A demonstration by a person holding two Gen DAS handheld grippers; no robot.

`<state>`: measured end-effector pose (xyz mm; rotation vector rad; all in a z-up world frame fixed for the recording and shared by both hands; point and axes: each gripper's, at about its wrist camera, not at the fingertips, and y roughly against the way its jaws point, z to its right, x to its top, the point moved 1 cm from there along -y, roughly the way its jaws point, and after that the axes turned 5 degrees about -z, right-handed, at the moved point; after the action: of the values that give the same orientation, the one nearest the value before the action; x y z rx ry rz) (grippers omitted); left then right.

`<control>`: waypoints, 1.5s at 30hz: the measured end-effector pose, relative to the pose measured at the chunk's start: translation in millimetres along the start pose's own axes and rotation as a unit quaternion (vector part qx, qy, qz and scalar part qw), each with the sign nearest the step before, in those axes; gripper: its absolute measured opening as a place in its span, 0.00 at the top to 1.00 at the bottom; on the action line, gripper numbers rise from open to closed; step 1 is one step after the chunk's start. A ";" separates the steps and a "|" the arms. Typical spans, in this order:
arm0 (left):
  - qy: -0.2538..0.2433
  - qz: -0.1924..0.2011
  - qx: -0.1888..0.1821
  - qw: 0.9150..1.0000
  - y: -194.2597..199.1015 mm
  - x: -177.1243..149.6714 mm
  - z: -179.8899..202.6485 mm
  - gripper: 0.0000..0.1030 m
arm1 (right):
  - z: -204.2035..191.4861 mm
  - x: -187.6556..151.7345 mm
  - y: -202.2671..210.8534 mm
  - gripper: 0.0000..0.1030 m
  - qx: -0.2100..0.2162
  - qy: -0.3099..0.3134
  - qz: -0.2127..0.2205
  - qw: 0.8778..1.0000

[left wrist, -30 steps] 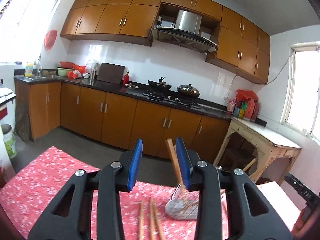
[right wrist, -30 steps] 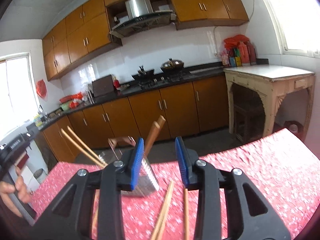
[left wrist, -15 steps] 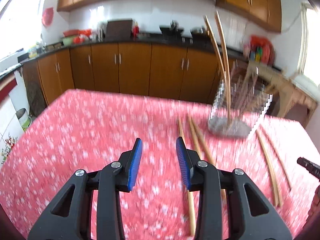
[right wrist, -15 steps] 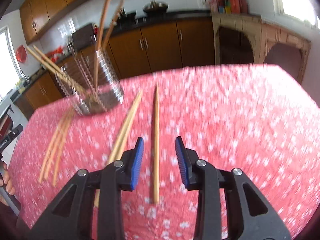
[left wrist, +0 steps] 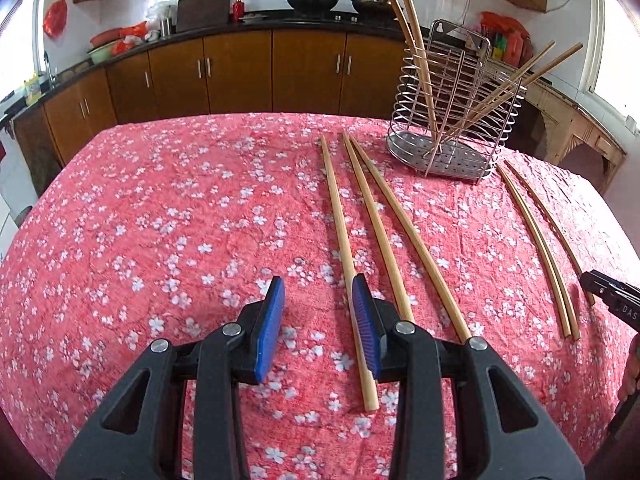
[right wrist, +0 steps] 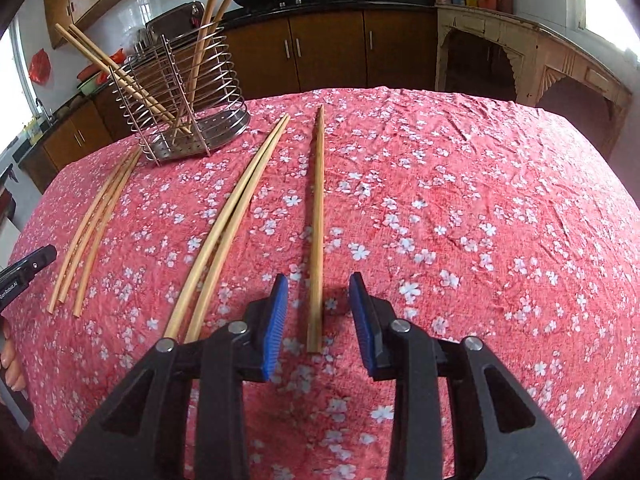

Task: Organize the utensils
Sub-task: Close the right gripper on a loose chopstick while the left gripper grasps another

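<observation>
Left gripper (left wrist: pixel 318 304): fingers apart, empty, beside rack-side chopsticks (left wrist: pixel 374 216)
Right gripper (right wrist: pixel 318 306): fingers apart, straddling lone chopstick (right wrist: pixel 317 216)
Rack (right wrist: pixel 180 96): holds chopsticks, on counter (right wrist: pixel 480 208)

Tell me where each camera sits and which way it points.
Left wrist: on the left tool, facing down its open blue pads at chopsticks on the red tablecloth; wire utensil holder far right.
Right wrist: on the right tool, open astride a single chopstick; holder far left.
Shared: holder, tablecloth, kitchen cabinets.
</observation>
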<state>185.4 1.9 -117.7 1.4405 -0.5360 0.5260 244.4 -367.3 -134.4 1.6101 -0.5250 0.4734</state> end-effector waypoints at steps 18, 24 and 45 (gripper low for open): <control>-0.010 -0.039 0.006 0.999 -16.0 -2.2 14.9 0.65 | 0.5 0.4 -2.4 0.74 -0.008 0.004 0.000 1.000; -0.012 -0.040 0.027 0.999 -21.1 1.3 19.0 0.90 | -1.7 2.3 -6.0 0.92 -0.018 0.010 -0.002 1.000; 0.004 -0.041 0.038 0.998 -29.8 14.7 -29.1 0.92 | 30.2 8.6 -9.8 0.92 -0.026 -0.037 0.004 0.999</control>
<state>216.4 29.4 -133.1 1.5251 -0.4527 0.4916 257.1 -397.1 -140.4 1.5818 -0.5944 0.4037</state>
